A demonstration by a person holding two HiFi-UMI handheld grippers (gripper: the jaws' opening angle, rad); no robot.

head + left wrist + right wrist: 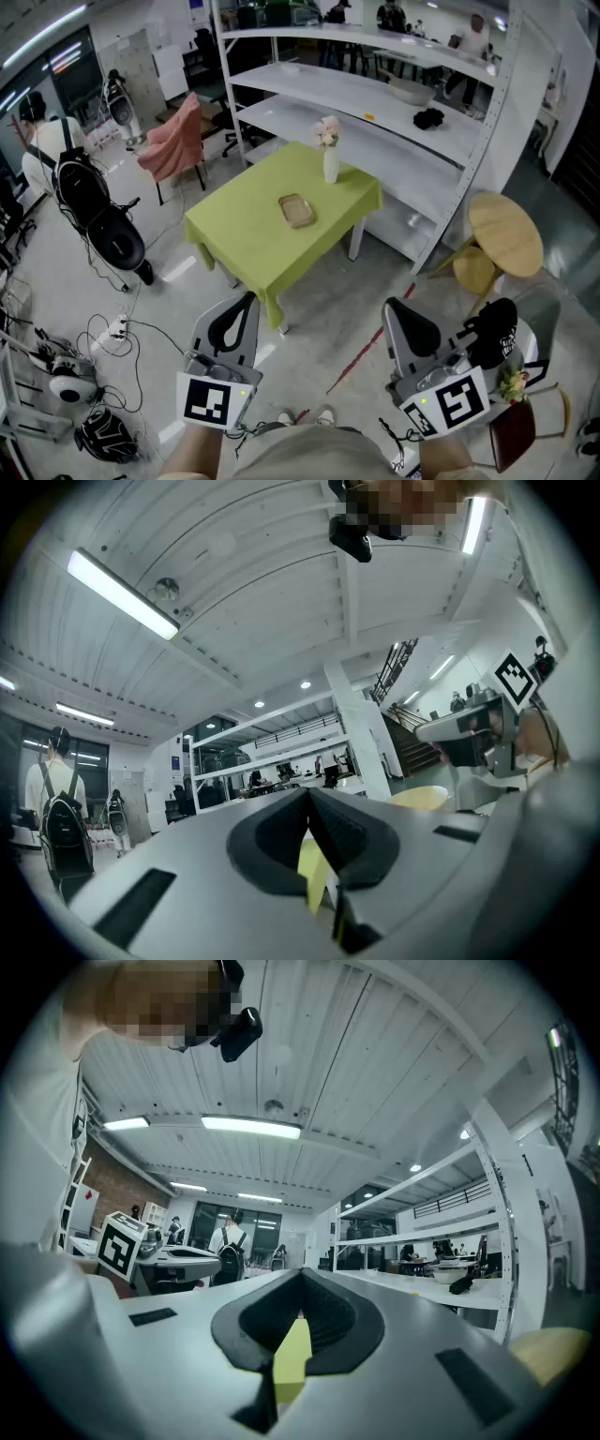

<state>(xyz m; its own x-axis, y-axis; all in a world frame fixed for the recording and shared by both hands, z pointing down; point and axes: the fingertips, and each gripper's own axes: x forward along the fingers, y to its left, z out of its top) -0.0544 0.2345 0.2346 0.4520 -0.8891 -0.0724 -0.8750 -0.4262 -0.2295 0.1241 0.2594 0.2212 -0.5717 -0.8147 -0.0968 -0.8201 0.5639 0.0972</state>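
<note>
Well short of the table (234,234), both tongs are held closed.
Nothing is gripped by left tongs (248,299) or right tongs (393,306).

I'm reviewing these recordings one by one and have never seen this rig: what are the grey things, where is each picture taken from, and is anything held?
No robot here: a person holds a two-jaw gripper in each hand. The head view comes from a camera on the person's head, looking down; the left gripper shows bottom left, the right gripper bottom right. The other two views come from cameras riding on each gripper, looking along its jaws. In both, the dark jaws meet at the tips with nothing between them, so nothing is held. Ahead stands a table with a green cloth; on it are a small tan tray and a white vase of pale flowers. White shelving stands behind it, a round wooden table to its right.
</note>
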